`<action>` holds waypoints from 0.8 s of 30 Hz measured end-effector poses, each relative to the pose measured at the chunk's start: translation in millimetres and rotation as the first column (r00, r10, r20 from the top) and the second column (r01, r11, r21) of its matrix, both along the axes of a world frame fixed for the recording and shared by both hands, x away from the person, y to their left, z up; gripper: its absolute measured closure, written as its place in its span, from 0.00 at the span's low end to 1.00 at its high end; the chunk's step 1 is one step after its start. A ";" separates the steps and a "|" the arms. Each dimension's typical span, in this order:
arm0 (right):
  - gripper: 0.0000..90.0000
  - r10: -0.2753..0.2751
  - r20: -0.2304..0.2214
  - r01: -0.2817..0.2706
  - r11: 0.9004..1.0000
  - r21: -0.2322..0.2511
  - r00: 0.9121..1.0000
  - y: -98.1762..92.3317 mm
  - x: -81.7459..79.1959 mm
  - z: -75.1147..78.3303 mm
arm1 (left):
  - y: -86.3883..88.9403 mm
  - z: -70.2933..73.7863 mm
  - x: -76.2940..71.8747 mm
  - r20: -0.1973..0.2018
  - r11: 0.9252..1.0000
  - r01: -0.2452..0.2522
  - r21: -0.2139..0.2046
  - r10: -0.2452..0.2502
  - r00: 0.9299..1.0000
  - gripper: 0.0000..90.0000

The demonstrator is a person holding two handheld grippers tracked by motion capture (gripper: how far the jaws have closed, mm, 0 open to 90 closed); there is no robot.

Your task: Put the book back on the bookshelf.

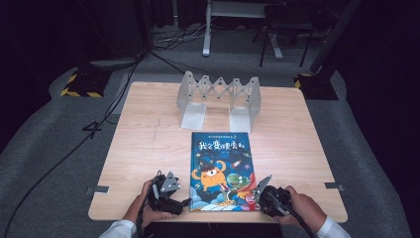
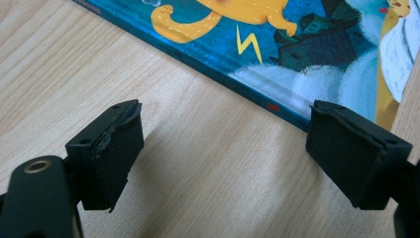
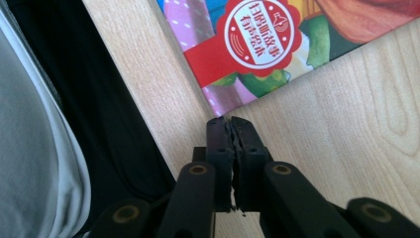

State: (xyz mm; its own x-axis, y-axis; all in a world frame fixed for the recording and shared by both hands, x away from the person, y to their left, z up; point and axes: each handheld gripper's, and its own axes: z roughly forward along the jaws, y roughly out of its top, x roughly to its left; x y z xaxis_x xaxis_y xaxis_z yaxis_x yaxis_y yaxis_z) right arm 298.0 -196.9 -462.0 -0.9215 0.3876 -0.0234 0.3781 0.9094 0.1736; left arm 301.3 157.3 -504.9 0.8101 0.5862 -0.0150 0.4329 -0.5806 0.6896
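A picture book [image 1: 220, 168] with a blue cover and cartoon monsters lies flat near the table's front edge. My left gripper [image 1: 182, 198] rests on the table just left of the book's lower left corner. In the left gripper view my left gripper [image 2: 225, 114] is open wide, and the book's spine edge [image 2: 257, 99] runs just beyond the pads. My right gripper [image 1: 255, 195] is at the book's lower right corner. In the right gripper view my right gripper [image 3: 229, 123] is shut, its tips meeting right at the corner of the book [image 3: 257, 44], with nothing visibly between them.
A grey accordion-style book rack [image 1: 219, 94] stands at the back of the wooden table [image 1: 148, 148]. The table's front edge [image 3: 148, 119] runs close beside the right gripper, with a white garment [image 3: 39, 148] below it. Cables trail over the floor at the left.
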 end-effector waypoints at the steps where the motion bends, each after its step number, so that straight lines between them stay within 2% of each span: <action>1: 0.98 -0.009 0.003 0.009 1.000 0.022 1.000 -2.2 -1.2 -0.5 | 0.0 -0.1 0.0 0.000 1.000 0.000 -0.001 0.000 1.000 0.17; 4: 0.95 -0.042 -0.046 0.047 0.994 0.103 0.998 -10.1 -0.6 -1.7 | -0.2 0.0 0.3 0.001 1.000 0.001 -0.001 -0.001 1.000 0.17; 7: 0.95 -0.052 -0.039 0.056 0.993 0.101 0.998 -10.4 0.3 -1.7 | -0.6 -0.1 0.2 0.000 1.000 0.001 -0.002 -0.001 1.000 0.17; 8: 0.94 -0.045 -0.030 0.048 0.995 0.084 0.999 -7.3 0.1 -1.1 | -0.5 -0.1 0.2 -0.001 1.000 0.000 -0.001 0.000 1.000 0.17; 11: 0.94 -0.047 -0.024 0.049 0.996 0.075 0.999 -5.5 -0.5 -1.0 | -0.5 -0.1 0.2 0.000 1.000 0.000 -0.002 0.000 1.000 0.17; 14: 0.93 -0.060 -0.020 0.061 0.993 0.099 0.998 -8.0 -1.5 -1.6 | -0.5 -0.1 0.3 0.000 1.000 0.000 -0.002 0.000 1.000 0.17; 17: 0.92 -0.092 0.007 0.090 0.984 0.157 0.996 -12.5 -6.2 -3.4 | 0.4 0.0 0.4 0.000 1.000 -0.003 -0.005 0.003 1.000 0.18; 19: 0.92 -0.111 0.024 0.103 0.973 0.208 0.994 -16.5 -9.5 -5.7 | 1.2 0.1 0.4 0.000 1.000 -0.005 -0.006 0.005 1.000 0.19; 20: 0.87 -0.137 0.016 0.127 0.948 0.292 0.990 -23.9 -10.2 -9.2 | 1.3 0.1 0.4 0.000 1.000 -0.004 -0.006 0.004 1.000 0.19; 21: 0.87 -0.137 0.016 0.127 0.948 0.292 0.990 -23.9 -10.2 -9.2 | 1.3 0.1 0.5 0.000 1.000 -0.004 -0.006 0.004 1.000 0.19; 24: 0.78 -0.148 -0.001 0.135 0.904 0.406 0.989 -33.3 -7.8 -15.5 | 1.4 0.1 0.5 0.000 1.000 -0.003 -0.006 0.003 1.000 0.19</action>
